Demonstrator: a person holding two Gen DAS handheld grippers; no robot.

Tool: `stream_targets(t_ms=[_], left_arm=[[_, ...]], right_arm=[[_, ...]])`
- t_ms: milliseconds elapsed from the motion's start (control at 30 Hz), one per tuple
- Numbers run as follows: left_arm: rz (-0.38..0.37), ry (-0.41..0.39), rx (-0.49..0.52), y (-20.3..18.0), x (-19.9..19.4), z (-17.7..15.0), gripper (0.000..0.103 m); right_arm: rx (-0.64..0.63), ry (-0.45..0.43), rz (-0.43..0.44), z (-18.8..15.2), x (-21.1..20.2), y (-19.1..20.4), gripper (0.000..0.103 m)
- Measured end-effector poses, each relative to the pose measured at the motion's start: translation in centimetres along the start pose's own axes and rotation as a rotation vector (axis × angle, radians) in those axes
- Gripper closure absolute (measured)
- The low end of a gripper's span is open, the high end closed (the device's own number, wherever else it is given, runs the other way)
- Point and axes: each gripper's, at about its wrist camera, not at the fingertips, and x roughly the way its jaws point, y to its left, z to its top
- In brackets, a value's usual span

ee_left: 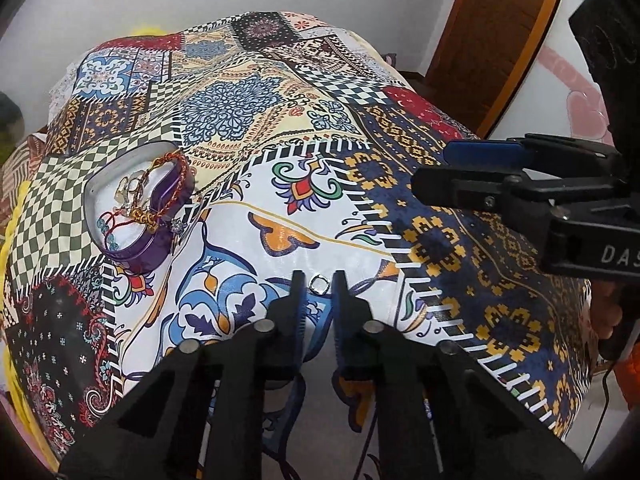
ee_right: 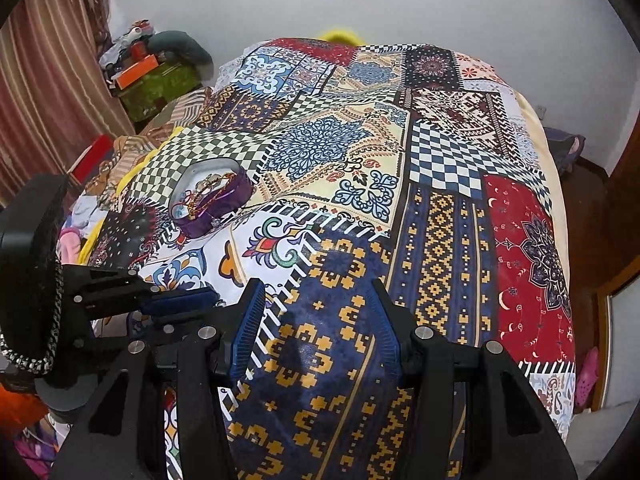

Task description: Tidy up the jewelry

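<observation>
A small silver ring (ee_left: 319,283) lies on the patterned cloth, between the fingertips of my left gripper (ee_left: 319,280), which stands narrowly open around it, touching or nearly so. A purple heart-shaped tin (ee_left: 138,208) to the left holds braided bracelets and chains; it also shows in the right wrist view (ee_right: 212,196). My right gripper (ee_right: 316,292) is wide open and empty above the navy-and-gold patch, and shows side-on in the left wrist view (ee_left: 440,168). The left gripper (ee_right: 200,300) shows at the left of the right wrist view.
The patchwork cloth (ee_right: 440,220) covers a raised surface that falls away at the right and near edges. A curtain (ee_right: 48,80) and piled boxes (ee_right: 156,76) stand at the far left. A wooden door (ee_left: 492,40) is at the right.
</observation>
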Motion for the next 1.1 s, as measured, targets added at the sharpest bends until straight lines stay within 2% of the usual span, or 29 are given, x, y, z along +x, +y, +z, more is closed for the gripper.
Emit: stream_targets(t_ms=[167,333,533,767,1100], left_arm=[[-0.007,-0.021,-0.006,0.2,-0.6,-0.3,0.095],[-0.021,-0.059,-0.086,2.4,-2.0,-0.8,0.095],[0.054,-0.114,-0.125,6.3,-4.2,-0.9,0.095],[0.089,-0.156,-0.162,10.0,-5.7,-0.9,0.095],[0.094,-0.175,-0.155,11.7,-6.0,-1.2,0.095]], right_arm=[[-0.026,0.0,-0.011,0.2,-0.2,0.7,0.055],[-0.076,0.001,-0.014,1.2,0.2,1.7,0.055],[-0.146,0.011,0.017,2.9,2.7,3.7,0.055],[-0.238,0.09,0.044,4.7,7.4,7.0,0.055],[-0.39,0.18,0.063,5.4,11.1,9.6,0.055]])
